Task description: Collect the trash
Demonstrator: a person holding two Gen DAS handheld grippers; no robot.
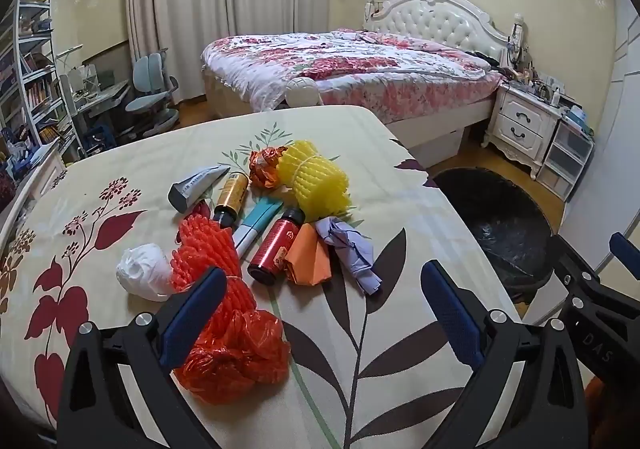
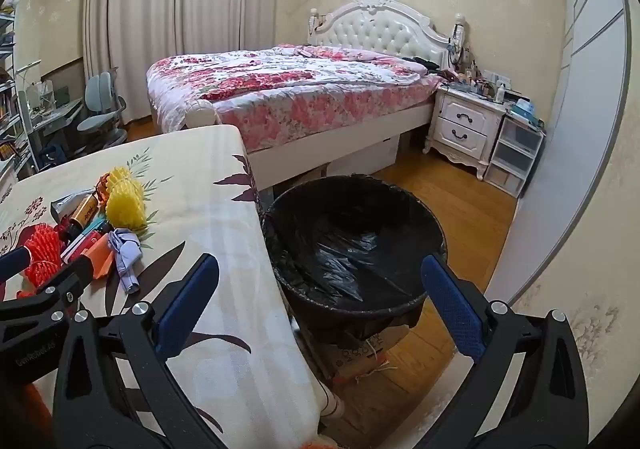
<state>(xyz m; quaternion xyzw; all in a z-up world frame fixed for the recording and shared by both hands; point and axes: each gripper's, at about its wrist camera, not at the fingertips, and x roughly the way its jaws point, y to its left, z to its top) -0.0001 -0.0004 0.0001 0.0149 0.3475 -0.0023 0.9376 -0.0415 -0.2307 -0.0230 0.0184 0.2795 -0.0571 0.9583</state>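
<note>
Trash lies in a pile on the leaf-print table (image 1: 380, 349): red foam net (image 1: 212, 261) with a red plastic bag (image 1: 236, 353), white wad (image 1: 144, 273), red bottle (image 1: 276, 249), gold bottle (image 1: 230, 199), grey tube (image 1: 196, 187), teal box (image 1: 256, 223), orange paper (image 1: 310, 259), lilac paper (image 1: 352, 253), yellow foam net (image 1: 312, 179), orange wrapper (image 1: 264, 167). My left gripper (image 1: 320, 313) is open above the table, its left finger over the red net. My right gripper (image 2: 320, 303) is open and empty over the table edge and the black-lined bin (image 2: 356, 245).
The bin stands on the wooden floor right of the table; it also shows in the left wrist view (image 1: 500, 225). A bed (image 1: 352, 69) and a white nightstand (image 1: 520, 125) stand behind. A desk chair (image 1: 152, 89) and bookshelves (image 1: 28, 61) are at the left.
</note>
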